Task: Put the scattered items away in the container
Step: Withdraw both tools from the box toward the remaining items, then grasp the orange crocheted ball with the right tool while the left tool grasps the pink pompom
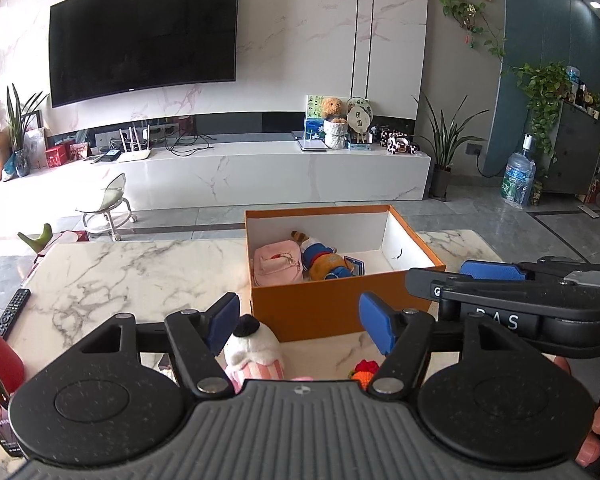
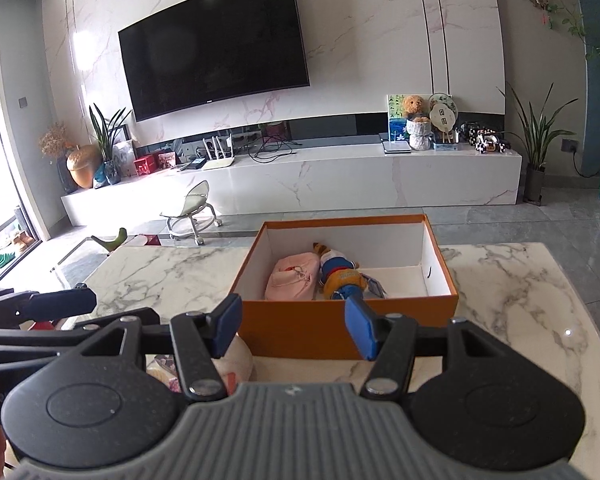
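Left wrist view: white plush toy (image 1: 256,346) on worktop (image 1: 140,276) just before orange box (image 1: 332,308), beneath left gripper (image 1: 300,324). Best lowered straight, pads astride the plush body, before closing. Left gripper spread wide, empty; right gripper (image 2: 294,330) partly apart, empty.

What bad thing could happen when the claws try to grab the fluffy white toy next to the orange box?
1. The right gripper hangs close beside the left gripper, so they might bump.
2. The white plush toy sits right against the orange box; a finger could catch the wall and shove the box.
3. The red cup stands at the table's edge; a wide swing might tip it.
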`<state>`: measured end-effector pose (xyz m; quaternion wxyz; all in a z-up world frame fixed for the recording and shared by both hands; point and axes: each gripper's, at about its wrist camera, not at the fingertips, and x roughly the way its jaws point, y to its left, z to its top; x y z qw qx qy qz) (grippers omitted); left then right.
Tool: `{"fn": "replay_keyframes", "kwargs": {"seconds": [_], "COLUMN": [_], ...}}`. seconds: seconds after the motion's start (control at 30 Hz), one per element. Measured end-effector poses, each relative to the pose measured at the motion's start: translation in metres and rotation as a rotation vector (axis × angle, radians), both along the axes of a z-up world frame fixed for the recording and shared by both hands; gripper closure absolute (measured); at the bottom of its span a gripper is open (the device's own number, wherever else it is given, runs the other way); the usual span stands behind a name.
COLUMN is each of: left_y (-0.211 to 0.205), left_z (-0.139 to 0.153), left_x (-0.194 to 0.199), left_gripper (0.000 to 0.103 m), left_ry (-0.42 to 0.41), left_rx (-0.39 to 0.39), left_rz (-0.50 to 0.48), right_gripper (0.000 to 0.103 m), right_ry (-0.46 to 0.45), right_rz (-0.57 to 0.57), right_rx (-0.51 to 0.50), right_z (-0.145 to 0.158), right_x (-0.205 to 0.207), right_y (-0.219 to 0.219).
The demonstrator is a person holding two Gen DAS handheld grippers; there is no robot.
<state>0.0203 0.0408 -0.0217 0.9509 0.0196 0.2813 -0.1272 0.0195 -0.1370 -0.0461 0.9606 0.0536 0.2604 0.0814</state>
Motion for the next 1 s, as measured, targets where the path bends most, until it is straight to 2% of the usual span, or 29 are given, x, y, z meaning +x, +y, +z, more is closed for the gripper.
{"fn": "replay_keyframes", "kwargs": {"seconds": [0.4, 0.73, 1.0], "left_y": [0.019, 0.039, 0.055], "left_z": [-0.036, -0.073, -0.097], "left_x": [-0.033, -0.039, -0.031], "left_gripper": [0.025, 0.025, 0.025], "left_ry": [0.024, 0.117, 0.208], "left_rx": [-0.005, 0.010, 0.026], "left_rz": [0.048, 0.118, 0.173], "right_gripper": [0.042, 0.042, 0.042], "right_ry": [0.066, 0.160, 0.254], "right_rz": [0.021, 0.077, 0.118], "right_rx": [-0.035, -0.043, -0.060], "right_z": [-0.042, -0.082, -0.111], "right_x": [-0.037, -0.042, -0.027], "right_y": [0.019, 0.035, 0.050]}}
